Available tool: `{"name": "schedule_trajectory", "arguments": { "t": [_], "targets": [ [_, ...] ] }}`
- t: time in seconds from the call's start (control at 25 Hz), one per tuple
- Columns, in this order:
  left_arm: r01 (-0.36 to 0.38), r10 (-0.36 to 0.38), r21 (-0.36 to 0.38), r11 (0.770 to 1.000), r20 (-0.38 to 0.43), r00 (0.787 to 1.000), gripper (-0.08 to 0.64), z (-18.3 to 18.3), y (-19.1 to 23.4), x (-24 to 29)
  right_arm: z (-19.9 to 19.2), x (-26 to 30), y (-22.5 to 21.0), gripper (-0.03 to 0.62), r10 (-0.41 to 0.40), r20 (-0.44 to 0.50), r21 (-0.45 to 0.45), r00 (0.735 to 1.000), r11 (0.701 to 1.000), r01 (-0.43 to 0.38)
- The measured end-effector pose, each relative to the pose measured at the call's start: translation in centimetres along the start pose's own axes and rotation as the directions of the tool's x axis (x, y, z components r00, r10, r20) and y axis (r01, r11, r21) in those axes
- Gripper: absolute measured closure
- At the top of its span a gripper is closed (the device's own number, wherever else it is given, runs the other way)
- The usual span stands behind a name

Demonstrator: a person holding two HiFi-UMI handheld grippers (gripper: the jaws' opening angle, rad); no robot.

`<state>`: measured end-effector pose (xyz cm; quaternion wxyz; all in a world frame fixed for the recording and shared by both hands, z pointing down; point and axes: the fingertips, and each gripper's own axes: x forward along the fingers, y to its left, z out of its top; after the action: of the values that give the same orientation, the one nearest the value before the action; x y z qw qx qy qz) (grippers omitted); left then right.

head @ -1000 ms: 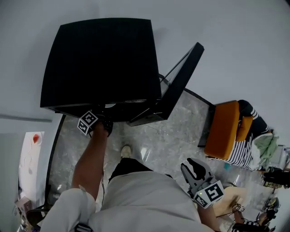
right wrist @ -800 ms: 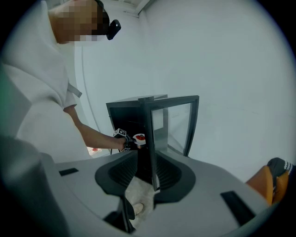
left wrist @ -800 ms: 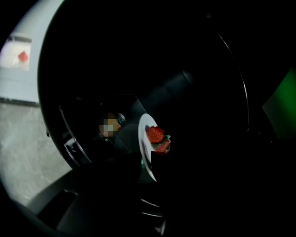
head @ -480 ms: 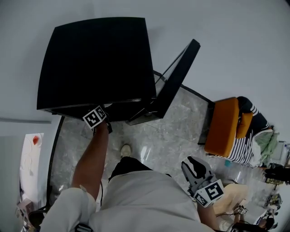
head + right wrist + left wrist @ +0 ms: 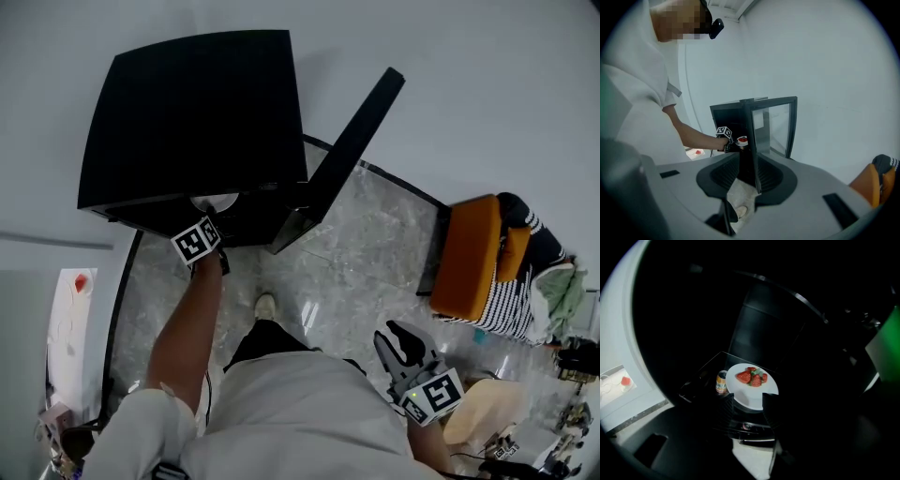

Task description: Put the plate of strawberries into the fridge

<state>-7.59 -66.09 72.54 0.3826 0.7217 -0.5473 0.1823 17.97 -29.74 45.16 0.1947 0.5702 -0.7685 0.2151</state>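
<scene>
Inside, the white plate [image 5: 753,397] lies flat on a glass shelf [image 5: 708,371] of the black fridge [image 5: 187,112], with the strawberries [image 5: 751,377] piled toward its far side. A small can [image 5: 722,382] stands upright just beside the plate's left rim. The left gripper [image 5: 748,405] reaches into the cabinet at shelf height. Its jaws stand wide apart, one at each side of the plate's near rim, and are not pinched on it. Whether either jaw touches the rim cannot be told in the dark interior.

From the head view, the fridge door [image 5: 349,150] stands swung out to the right, edge-on. A sliver of the plate shows under the front lip of the fridge top, just beyond the left gripper's marker cube [image 5: 197,241]. The person's bare forearm [image 5: 192,319] stretches toward it over the grey marble floor [image 5: 366,262].

The right gripper [image 5: 405,345] hangs low beside the person's hip, well apart from the fridge. Its jaws are parted and hold nothing; only the floor and a shoe [image 5: 739,212] show through the gap. An orange seat [image 5: 464,258] with striped cloth [image 5: 511,314] next to it stands off to the right.
</scene>
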Motion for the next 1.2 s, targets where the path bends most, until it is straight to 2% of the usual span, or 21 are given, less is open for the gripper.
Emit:
{"name": "schedule_trajectory", "arguments": {
  "t": [0.2, 0.36, 0.4, 0.48, 0.6, 0.76, 0.84, 0.96, 1.04, 1.2],
  "targets": [
    [0.092, -0.092, -0.033, 0.995, 0.015, 0.996, 0.377, -1.7, -2.5, -5.2, -1.2, -2.2, 0.2, 0.472, 0.054, 0.056, 0.005, 0.997, 0.999, -0.054],
    [0.199, -0.194, -0.081, 0.977, 0.069, 0.979, 0.382, -3.2, -5.5, -11.4, -2.6, -4.4, 0.2, 0.474, 0.139, 0.084, -0.030, 0.987, 0.990, -0.137],
    [0.229, -0.221, -0.091, 0.969, 0.084, 0.972, 0.393, -3.8, -6.3, -13.2, -3.1, -5.1, 0.3, 0.477, 0.161, 0.090, -0.043, 0.983, 0.987, -0.157],
    [0.289, -0.279, -0.097, 0.952, 0.109, 0.954, 0.478, -5.4, -8.0, -17.1, -4.0, -6.8, 0.5, 0.502, 0.201, 0.100, -0.067, 0.974, 0.979, -0.195],
    [0.373, -0.367, -0.042, 0.927, 0.102, 0.925, 0.541, -8.7, -11.0, -23.0, -5.9, -9.3, 0.8, 0.543, 0.258, 0.111, -0.085, 0.960, 0.965, -0.249],
    [0.486, -0.485, 0.001, 0.874, 0.059, 0.873, 0.546, -14.0, -15.6, -31.9, -9.6, -12.6, 1.9, 0.562, 0.328, 0.102, -0.094, 0.939, 0.943, -0.320],
    [0.515, -0.515, 0.032, 0.857, 0.027, 0.857, 0.548, -16.9, -17.5, -35.9, -11.3, -13.9, 2.6, 0.565, 0.354, 0.098, -0.094, 0.930, 0.934, -0.345],
    [0.561, -0.558, 0.076, 0.824, -0.064, 0.828, 0.548, -21.9, -20.1, -40.7, -13.4, -15.8, 3.6, 0.566, 0.372, 0.091, -0.086, 0.924, 0.927, -0.365],
    [0.606, -0.591, 0.115, 0.787, -0.137, 0.795, 0.546, -25.0, -22.1, -43.5, -14.2, -17.1, 4.5, 0.566, 0.370, 0.098, -0.087, 0.924, 0.928, -0.363],
    [0.697, -0.660, 0.187, 0.692, -0.227, 0.716, 0.548, -28.5, -25.3, -48.0, -15.3, -19.0, 6.7, 0.566, 0.352, 0.123, -0.083, 0.928, 0.935, -0.344]
  ]
}}
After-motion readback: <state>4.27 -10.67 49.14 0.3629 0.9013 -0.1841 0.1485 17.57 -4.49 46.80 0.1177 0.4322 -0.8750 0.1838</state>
